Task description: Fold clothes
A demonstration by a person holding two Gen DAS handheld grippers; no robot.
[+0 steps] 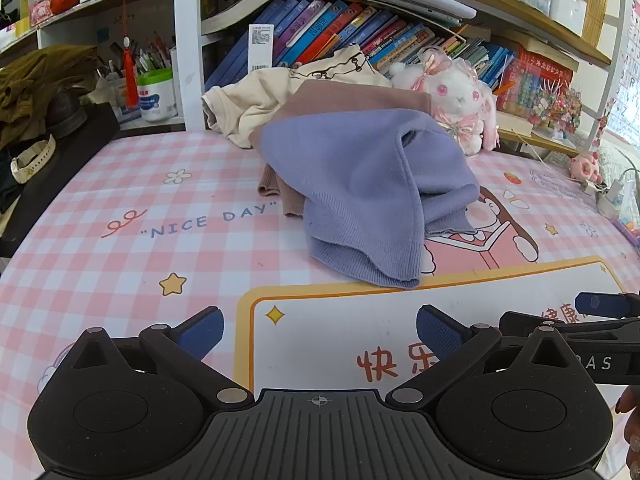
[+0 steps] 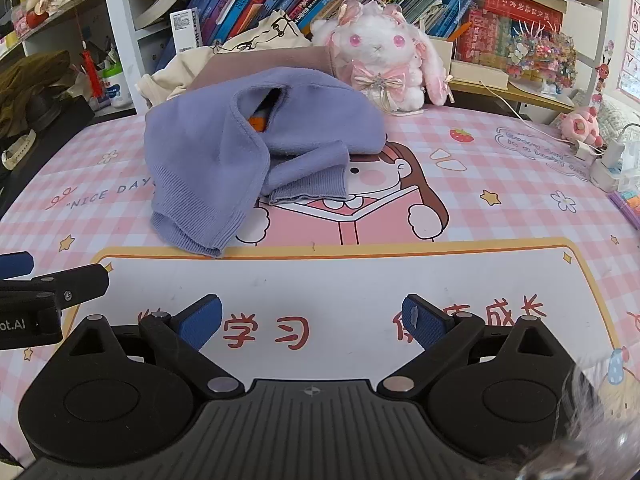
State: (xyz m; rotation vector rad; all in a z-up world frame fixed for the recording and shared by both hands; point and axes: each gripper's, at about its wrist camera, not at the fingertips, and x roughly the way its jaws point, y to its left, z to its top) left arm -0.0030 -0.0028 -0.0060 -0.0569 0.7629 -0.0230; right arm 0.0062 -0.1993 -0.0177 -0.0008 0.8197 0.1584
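— Where do I stand?

— I have both grippers low over the near edge of the worktop [image 2: 520, 216]. The left gripper [image 1: 320, 330] is spread wide with nothing between its pads, and the right gripper [image 2: 312, 322] is the same. I judge them parked there to leave the white panel of the mat free as folding space.

— And the clothes?

— The purple sweater [image 1: 360, 184] lies crumpled in the middle of the worktop, well ahead of both grippers, draped over a mauve garment [image 1: 352, 98] with a cream garment [image 1: 256, 104] behind. The pile leans toward the plush rabbit [image 2: 380, 52] and the bookshelf [image 1: 340, 28].

— Which way does it run?

— Roughly front to back. Its ribbed hem [image 1: 368, 268] points at me and a ribbed cuff [image 2: 308, 190] trails right. I would take the hem first, I think.
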